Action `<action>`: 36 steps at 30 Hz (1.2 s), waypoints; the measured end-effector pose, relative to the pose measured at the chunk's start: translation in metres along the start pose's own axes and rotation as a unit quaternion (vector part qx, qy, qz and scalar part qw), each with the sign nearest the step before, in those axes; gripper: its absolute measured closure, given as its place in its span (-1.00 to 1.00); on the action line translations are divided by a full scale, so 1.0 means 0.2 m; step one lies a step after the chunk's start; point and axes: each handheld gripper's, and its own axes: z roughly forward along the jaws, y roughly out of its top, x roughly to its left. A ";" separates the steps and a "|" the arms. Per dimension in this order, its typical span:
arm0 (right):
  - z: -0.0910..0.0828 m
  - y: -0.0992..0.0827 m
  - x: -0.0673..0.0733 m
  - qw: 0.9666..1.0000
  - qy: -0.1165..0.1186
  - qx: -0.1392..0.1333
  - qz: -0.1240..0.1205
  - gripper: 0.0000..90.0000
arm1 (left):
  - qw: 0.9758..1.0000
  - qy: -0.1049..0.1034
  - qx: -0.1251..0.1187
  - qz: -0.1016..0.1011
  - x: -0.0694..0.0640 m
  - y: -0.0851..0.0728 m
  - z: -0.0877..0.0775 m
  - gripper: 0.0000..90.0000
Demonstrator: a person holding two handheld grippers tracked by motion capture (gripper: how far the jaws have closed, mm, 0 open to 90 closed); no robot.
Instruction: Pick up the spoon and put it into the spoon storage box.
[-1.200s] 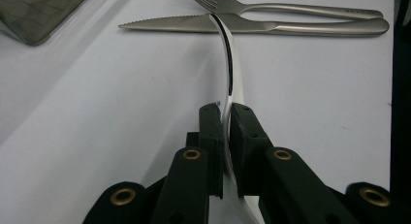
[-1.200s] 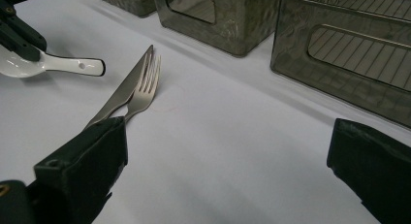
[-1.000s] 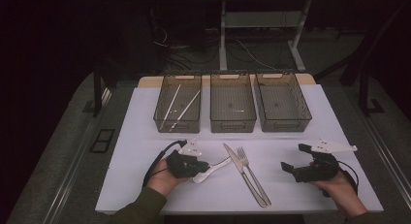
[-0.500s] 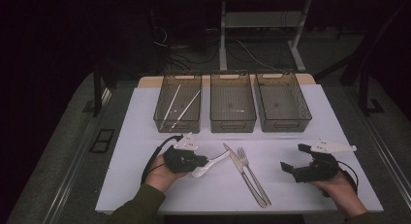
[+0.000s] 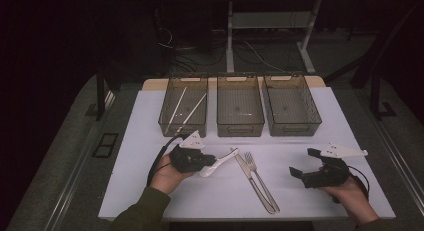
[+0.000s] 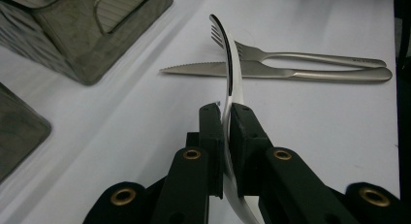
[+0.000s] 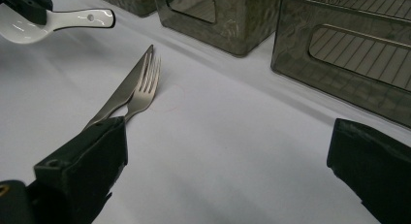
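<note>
The left hand-held gripper (image 6: 227, 118) pinches a white spoon (image 5: 218, 163); a knife (image 6: 271, 71) and fork (image 6: 295, 56) lie just beyond it. The right hand-held gripper (image 7: 228, 151) gapes wide, holding nothing, over the table (image 5: 310, 201).

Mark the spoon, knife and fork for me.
spoon (image 5: 218, 165): high view, on its white bowl beside the left gripper.
knife (image 6: 271, 72): left gripper view, where blade meets handle.
fork (image 7: 144, 90): right gripper view, just below its tines.
</note>
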 end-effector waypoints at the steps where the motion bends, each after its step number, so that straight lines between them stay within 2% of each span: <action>1: 0.00 0.00 0.00 1.000 0.000 0.000 0.000 -0.98 | 1.000 0.000 -0.001 0.002 0.00 0.01 0.00 0.86; 21: 0.00 0.00 -0.01 1.000 -0.001 -0.006 0.003 -0.98 | 1.000 0.005 -0.021 0.009 0.07 0.13 -0.01 0.86; 36: -0.01 0.00 -0.01 1.000 -0.003 -0.009 0.007 -0.98 | 0.999 0.010 -0.027 0.019 0.14 0.29 0.03 0.86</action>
